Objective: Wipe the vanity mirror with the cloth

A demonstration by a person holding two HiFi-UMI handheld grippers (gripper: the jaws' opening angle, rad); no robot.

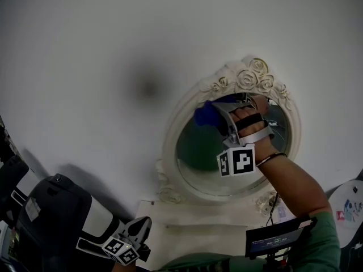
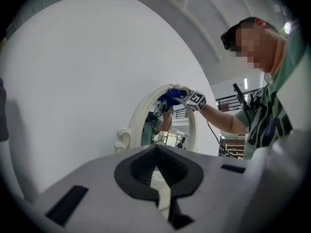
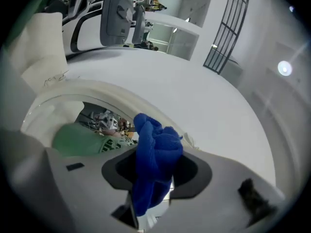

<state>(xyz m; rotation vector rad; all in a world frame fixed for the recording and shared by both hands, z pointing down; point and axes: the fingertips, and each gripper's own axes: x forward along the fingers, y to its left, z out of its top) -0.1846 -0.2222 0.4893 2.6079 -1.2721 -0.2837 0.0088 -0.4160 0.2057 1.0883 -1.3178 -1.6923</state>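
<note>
Clamping the cloth [image 3: 155, 149] at the vanity mirror [image 1: 195, 152], upper glass
Right gripper [image 3: 150, 183] jaws pinch the blue wad so it can rub the glass, right of centre. Left gripper [image 2: 158, 191], jaws together and empty, waits at bottom left, out of the way.

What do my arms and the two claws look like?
The right claw and left claw are pale grey shells with black pads inside. Each carries a white cube printed with black square markers. A black strap crosses the right hand. That arm wears a thin dark bracelet and a green sleeve.
</note>
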